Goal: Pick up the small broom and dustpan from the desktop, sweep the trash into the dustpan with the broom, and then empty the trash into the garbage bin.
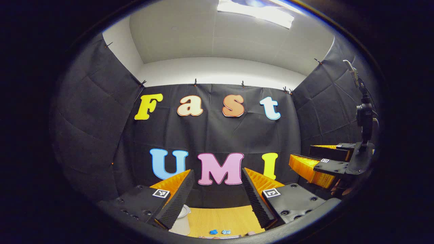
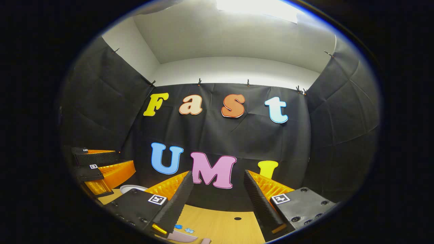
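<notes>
Left gripper view: left gripper held level, fingers wide apart, nothing between them. Wooden desk lies below and ahead. Blue trash bits sit on it at the bottom edge, below the finger gap. White bin under the left finger. Right gripper off to the right, also spread and empty.

Right gripper view: fingers wide, empty. Trash low, toward the left finger; a pale pink edge just beneath it, possibly the dustpan, long axis cannot be told. Both grippers must drop downward first.
</notes>
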Demonstrator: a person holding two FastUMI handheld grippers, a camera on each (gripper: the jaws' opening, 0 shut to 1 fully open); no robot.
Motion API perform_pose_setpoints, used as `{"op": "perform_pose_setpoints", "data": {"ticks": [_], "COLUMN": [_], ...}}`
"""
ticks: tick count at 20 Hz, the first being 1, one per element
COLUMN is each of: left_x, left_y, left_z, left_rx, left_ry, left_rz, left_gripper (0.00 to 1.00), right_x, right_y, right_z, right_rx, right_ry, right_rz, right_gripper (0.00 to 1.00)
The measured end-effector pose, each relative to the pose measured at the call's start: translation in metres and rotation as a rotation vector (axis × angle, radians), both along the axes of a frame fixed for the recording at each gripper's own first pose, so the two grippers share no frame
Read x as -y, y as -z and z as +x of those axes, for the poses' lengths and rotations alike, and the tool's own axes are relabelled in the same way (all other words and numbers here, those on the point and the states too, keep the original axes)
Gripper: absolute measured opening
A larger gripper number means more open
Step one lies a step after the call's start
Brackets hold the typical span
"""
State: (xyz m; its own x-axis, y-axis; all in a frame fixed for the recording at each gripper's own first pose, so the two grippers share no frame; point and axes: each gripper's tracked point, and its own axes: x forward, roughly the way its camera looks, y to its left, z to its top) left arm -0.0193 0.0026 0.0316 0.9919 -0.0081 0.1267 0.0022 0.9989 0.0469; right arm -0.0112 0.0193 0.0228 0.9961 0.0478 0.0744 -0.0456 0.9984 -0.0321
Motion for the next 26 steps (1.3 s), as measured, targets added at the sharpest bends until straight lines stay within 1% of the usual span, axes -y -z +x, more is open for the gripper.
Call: {"op": "perform_pose_setpoints", "data": {"ticks": [3, 4, 5, 6, 7, 8, 11, 12, 15, 16, 17, 18, 20, 21, 22, 23, 24, 26], "left_x": [-0.004, -0.004, -0.004, -0.004, -0.003, -0.002, -0.003, -0.002, -0.005, -0.007, -0.008, -0.009, -0.008, -0.003, 0.003, 0.006, 0.009, 0.012], "left_y": [0.001, 0.001, 0.0, 0.0, 0.001, 0.002, 0.003, 0.004, 0.008, 0.01, 0.013, 0.016, 0.032, 0.04, 0.046, 0.051, 0.055, 0.079], "left_z": [0.002, 0.001, 0.001, 0.001, 0.002, 0.003, 0.004, 0.005, 0.008, 0.008, 0.008, 0.009, 0.006, 0.004, 0.002, -0.001, -0.001, 0.002], "left_rx": [-0.002, 0.001, 0.002, 0.002, 0.0, 0.001, -0.002, -0.003, -0.018, -0.025, -0.031, -0.043, -0.094, -0.127, -0.157, -0.176, -0.193, -0.265], "left_ry": [-0.005, -0.007, -0.007, -0.005, -0.002, 0.0, 0.003, 0.006, 0.003, 0.004, 0.005, 0.007, 0.022, 0.038, 0.058, 0.068, 0.075, 0.067], "left_rz": [0.004, 0.004, 0.004, 0.004, 0.003, 0.001, -0.002, -0.003, 0.0, 0.0, 0.001, 0.003, -0.007, -0.014, -0.024, -0.032, -0.035, -0.022], "left_gripper": [0.8, 0.8, 0.8, 0.8, 0.8, 0.8, 0.8, 0.8, 0.8, 0.8, 0.8, 0.8, 0.8, 0.8, 0.8, 0.82, 0.84, 0.8], "right_x": [0.0, 0.001, 0.002, 0.003, 0.003, 0.004, 0.004, 0.004, 0.0, -0.002, -0.005, -0.006, -0.012, -0.016, -0.019, -0.022, -0.023, -0.025], "right_y": [0.0, 0.001, 0.002, 0.002, 0.002, 0.003, 0.004, 0.006, 0.008, 0.011, 0.015, 0.021, 0.039, 0.046, 0.053, 0.06, 0.07, 0.098], "right_z": [0.0, 0.0, 0.0, 0.0, 0.002, 0.003, 0.006, 0.005, 0.008, 0.01, 0.011, 0.01, 0.012, 0.014, 0.016, 0.018, 0.02, 0.024], "right_rx": [-0.002, -0.005, -0.007, -0.009, -0.012, -0.014, -0.023, -0.023, -0.031, -0.038, -0.049, -0.063, -0.106, -0.122, -0.135, -0.145, -0.16, -0.221], "right_ry": [0.001, 0.004, 0.009, 0.013, 0.016, 0.018, 0.021, 0.021, 0.018, 0.017, 0.017, 0.019, 0.017, 0.014, 0.007, -0.001, -0.005, -0.019], "right_rz": [0.006, 0.009, 0.01, 0.012, 0.014, 0.016, 0.016, 0.014, 0.011, 0.013, 0.015, 0.019, 0.039, 0.046, 0.053, 0.061, 0.069, 0.081], "right_gripper": [0.96, 0.92, 0.92, 0.96, 0.96, 0.92, 0.92, 0.96, 0.96, 0.92, 0.92, 0.96, 0.96, 0.92, 0.92, 0.96, 0.96, 0.96]}}
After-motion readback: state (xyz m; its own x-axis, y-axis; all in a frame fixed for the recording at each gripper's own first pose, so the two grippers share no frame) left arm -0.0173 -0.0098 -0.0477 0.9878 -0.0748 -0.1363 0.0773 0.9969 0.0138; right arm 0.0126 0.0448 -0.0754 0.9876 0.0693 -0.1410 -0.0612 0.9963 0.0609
